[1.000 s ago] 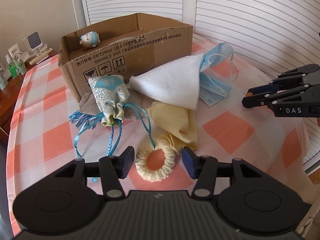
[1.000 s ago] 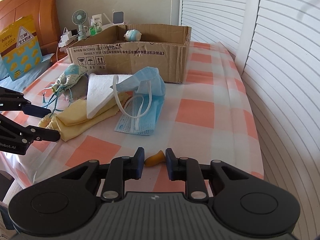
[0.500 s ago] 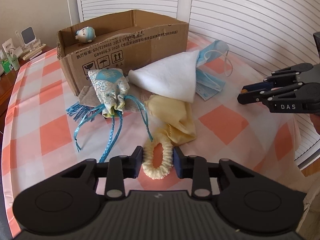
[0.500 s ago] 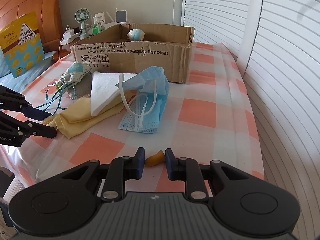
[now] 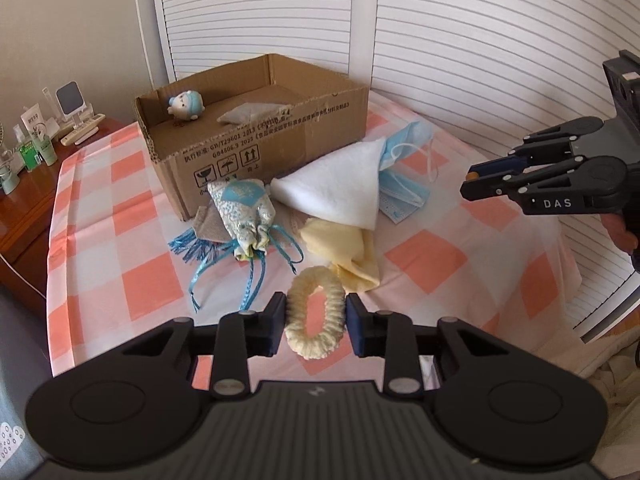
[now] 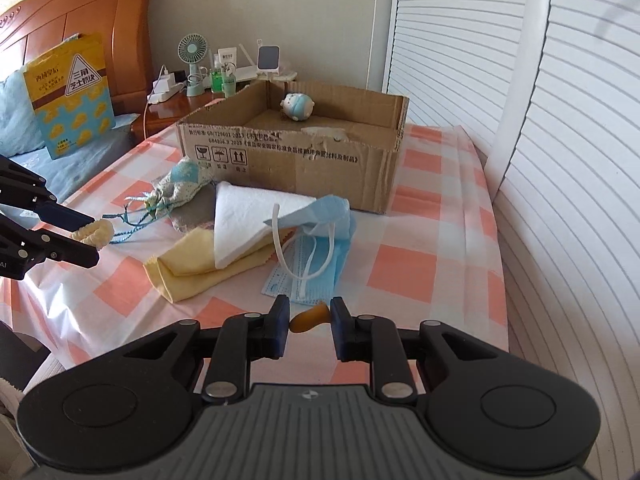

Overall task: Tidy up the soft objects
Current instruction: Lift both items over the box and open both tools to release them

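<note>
Both claws point steeply down over the checked bench, the left claw (image 5: 316,322) clamped on the cream scrunchie (image 5: 316,316) and the right claw (image 6: 310,322) clamped on an orange earplug (image 6: 310,318), near the cardboard box (image 6: 296,160).

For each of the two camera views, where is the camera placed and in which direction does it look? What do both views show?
Left wrist: on the left gripper, looking down along its fingers at the cream knitted ring it clamps; the right gripper and part of a hand show.
Right wrist: on the right gripper, which pinches a small orange earplug; the left gripper shows at the left edge.
Shared: open cardboard box, white folded cloth, blue face masks, yellow cloth.
</note>
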The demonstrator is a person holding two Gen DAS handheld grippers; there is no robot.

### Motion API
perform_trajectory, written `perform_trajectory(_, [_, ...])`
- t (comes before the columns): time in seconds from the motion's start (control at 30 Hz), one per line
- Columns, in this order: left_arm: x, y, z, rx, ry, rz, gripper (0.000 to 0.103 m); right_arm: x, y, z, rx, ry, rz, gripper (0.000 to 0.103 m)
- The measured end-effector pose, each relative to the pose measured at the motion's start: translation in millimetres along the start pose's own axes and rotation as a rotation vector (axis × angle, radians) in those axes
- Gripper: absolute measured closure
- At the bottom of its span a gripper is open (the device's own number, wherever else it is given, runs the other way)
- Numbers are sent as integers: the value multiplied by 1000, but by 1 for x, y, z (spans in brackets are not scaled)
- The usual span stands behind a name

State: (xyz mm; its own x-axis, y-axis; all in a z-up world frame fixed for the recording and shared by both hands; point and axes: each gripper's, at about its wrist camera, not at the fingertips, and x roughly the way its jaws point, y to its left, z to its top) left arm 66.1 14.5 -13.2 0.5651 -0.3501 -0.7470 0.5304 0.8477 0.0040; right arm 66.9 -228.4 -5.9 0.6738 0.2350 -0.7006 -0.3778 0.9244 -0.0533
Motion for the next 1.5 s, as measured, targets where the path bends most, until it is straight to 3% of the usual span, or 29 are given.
perform_trajectory(0.2, [-16,-1,21,18,-52,-27,72,-10,-5,22,-27,-54,5,77])
perform_trajectory(0.4, [-12,9,54,54,-77,5,72,-9,-7,41,-59,-91,5,77])
perform_trajectory(0.63, [22,42,118,66,-111,82,72,-6,-11,65,-78,-124,31,77])
perform_trajectory(0.87, [78,85,177,26,-86,152,72,4,-20,87,-93,-147,30,77])
perform_trajectory(0.97, [103,100,190,3,-78,204,59,10,-25,94,-92,-147,22,77])
perform_trajectory(1.03, [117,111,194,-26,-69,233,33,14,-28,97,-91,-144,19,77])
perform_trajectory(1.07, [122,115,193,-44,-69,246,16,16,-29,99,-91,-143,16,77])
perform_trajectory(1.23, [120,125,182,-115,-75,255,13,25,-35,108,-78,-134,14,77])
perform_trajectory(1.5, [53,94,134,-139,-120,234,5,47,-41,138,-49,-122,32,77])
